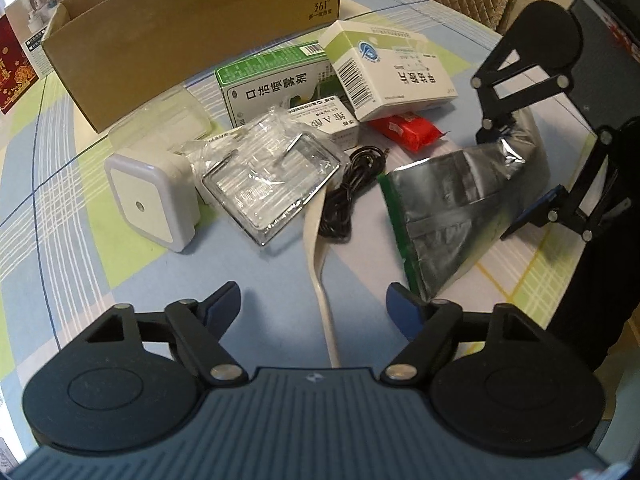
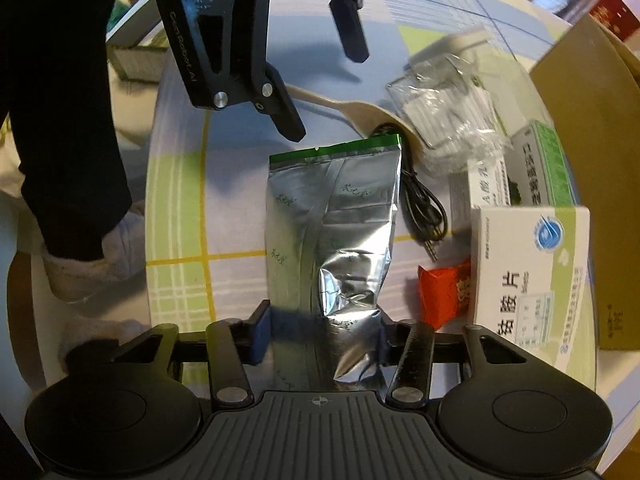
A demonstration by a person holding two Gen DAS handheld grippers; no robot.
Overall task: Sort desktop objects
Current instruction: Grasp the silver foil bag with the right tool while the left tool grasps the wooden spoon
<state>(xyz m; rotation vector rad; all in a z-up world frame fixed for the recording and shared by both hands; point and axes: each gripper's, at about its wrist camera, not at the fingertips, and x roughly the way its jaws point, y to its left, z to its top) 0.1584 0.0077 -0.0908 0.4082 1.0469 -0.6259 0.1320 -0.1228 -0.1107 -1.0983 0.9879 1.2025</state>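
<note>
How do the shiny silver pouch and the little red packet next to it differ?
The silver foil pouch is much larger than the red packet. The pouch is reflective silver with a green top edge; the packet is plain red-orange. The pouch sits pinched between the fingers of the right hand-held gripper, while the packet lies untouched beside a white medicine box. Both are soft sealed wrappers.

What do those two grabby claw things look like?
Both are black, with round discs at each side, ribbed grey bodies, silver rivets and blue pads on the fingers. The left tool carries white lettering along its side in the right wrist view. The right tool looks the same.
</note>
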